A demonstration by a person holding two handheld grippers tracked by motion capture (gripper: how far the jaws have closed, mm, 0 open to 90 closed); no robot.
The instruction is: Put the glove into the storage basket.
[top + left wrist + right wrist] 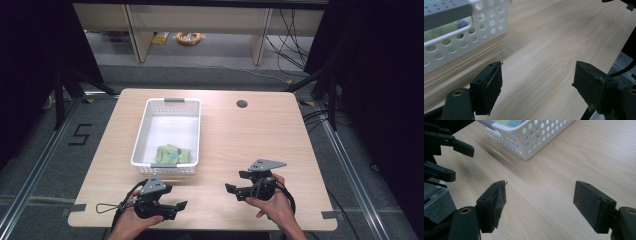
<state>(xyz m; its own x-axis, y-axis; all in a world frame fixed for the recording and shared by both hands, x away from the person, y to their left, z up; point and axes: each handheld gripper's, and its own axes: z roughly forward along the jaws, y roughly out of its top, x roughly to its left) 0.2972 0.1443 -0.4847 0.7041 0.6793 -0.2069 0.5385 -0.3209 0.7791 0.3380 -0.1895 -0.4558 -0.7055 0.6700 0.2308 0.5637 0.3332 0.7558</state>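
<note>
Green cloth (172, 154) lies inside the white basket (141, 135), ahead of both grippers' wide, empty jaws, so a reach may snag its perforated wall.

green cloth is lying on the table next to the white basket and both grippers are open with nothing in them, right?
Not quite: the green cloth lies inside the white basket, at its near end, as the high view shows. Both the left gripper and right gripper are open and empty.
</note>
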